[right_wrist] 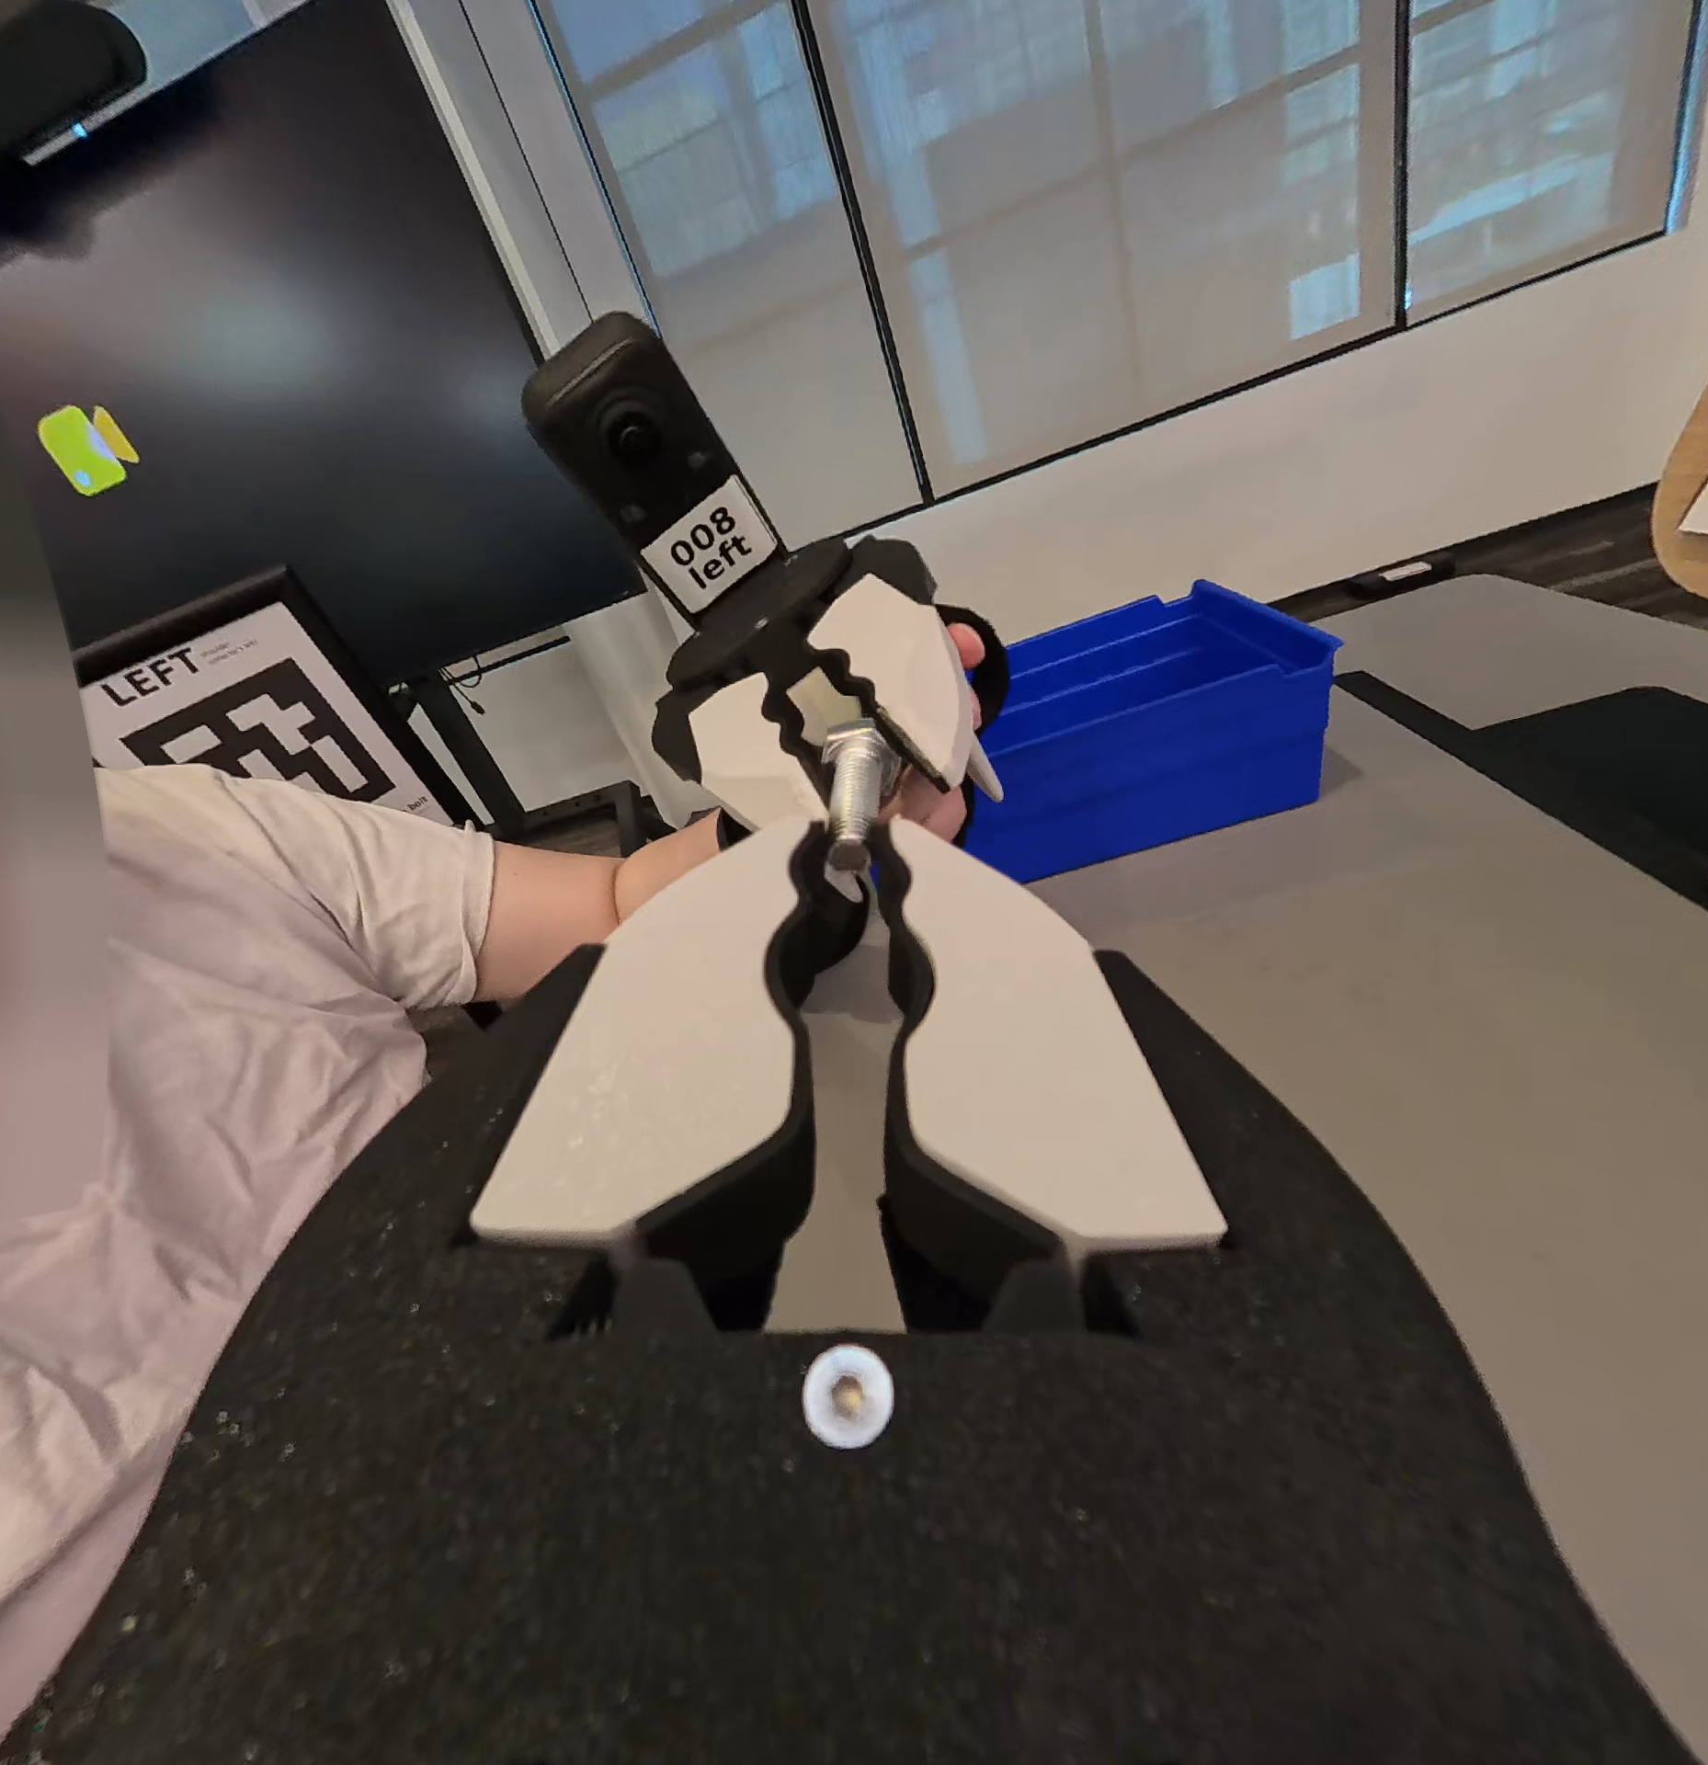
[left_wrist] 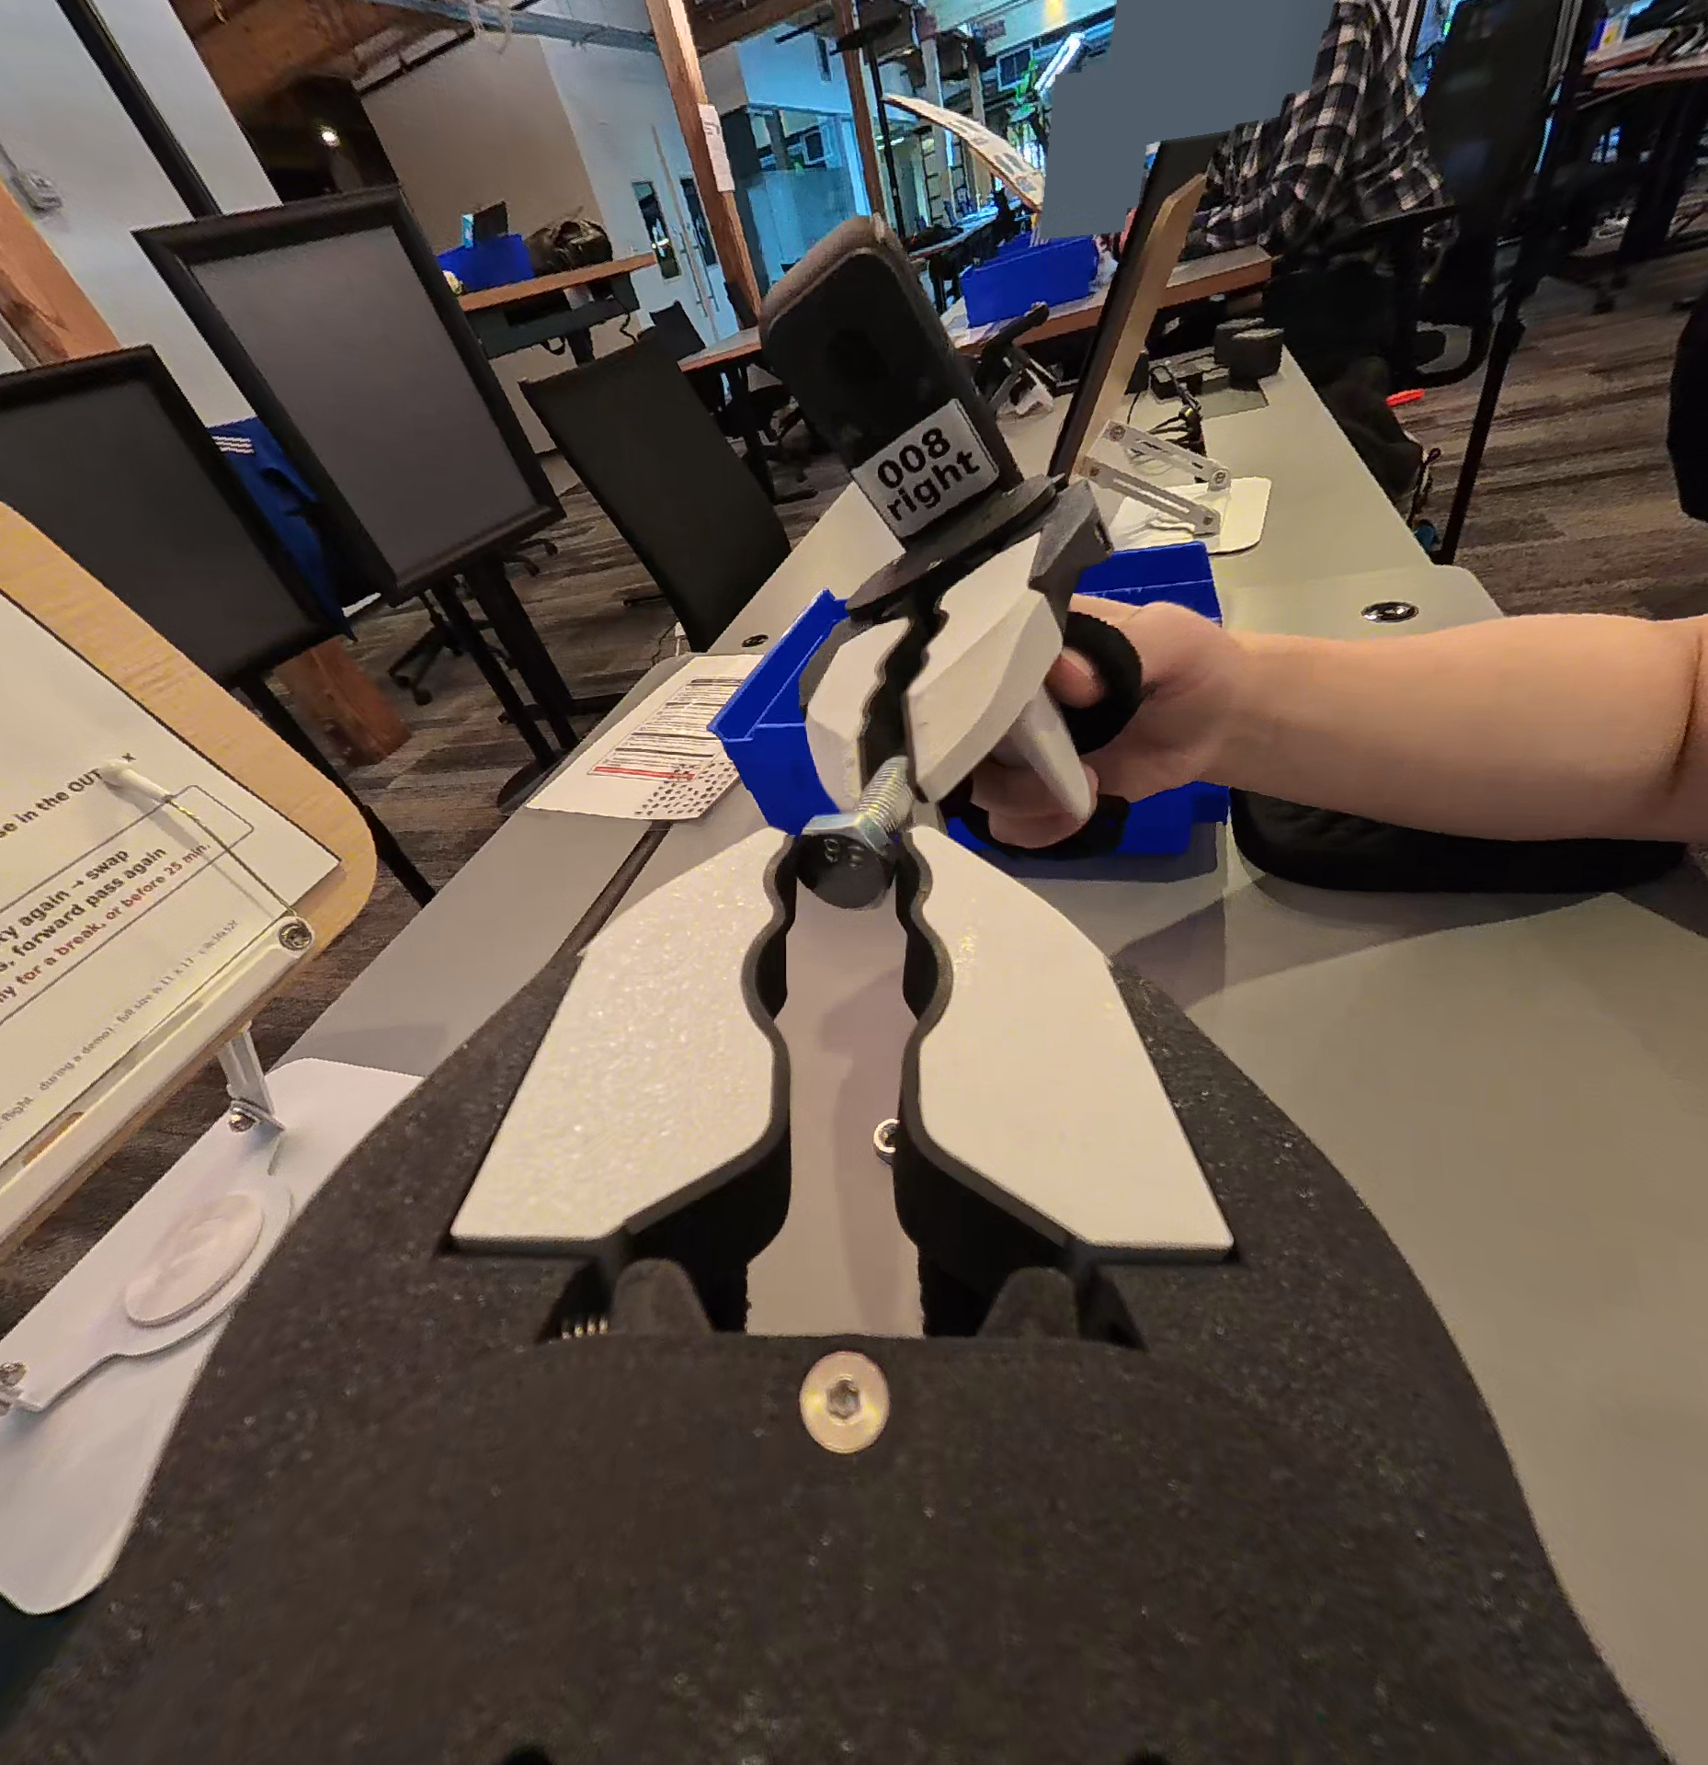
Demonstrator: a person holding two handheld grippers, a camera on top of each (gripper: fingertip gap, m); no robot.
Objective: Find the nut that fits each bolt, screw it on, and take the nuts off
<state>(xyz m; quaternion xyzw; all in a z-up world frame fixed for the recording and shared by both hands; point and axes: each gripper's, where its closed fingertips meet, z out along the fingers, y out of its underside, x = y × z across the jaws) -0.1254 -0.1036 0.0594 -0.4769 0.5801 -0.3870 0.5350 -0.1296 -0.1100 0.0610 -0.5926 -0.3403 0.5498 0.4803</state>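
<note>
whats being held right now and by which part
A bolt: the left hand-held gripper grips its hex head; the right hand-held gripper closes on the threaded end.

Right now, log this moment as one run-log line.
left gripper: shut on bolt head | right gripper: closing around threaded end, grip unclear | nut: none seen | blue bin: behind

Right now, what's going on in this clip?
A person holds a claw in each hand above a grey table. The left claw grips the head of a silver bolt, whose threaded end points at the right claw. The right claw's tips close around that end, though I can't tell whether a nut sits there or how firmly it grips. An empty blue bin stands behind.
</note>
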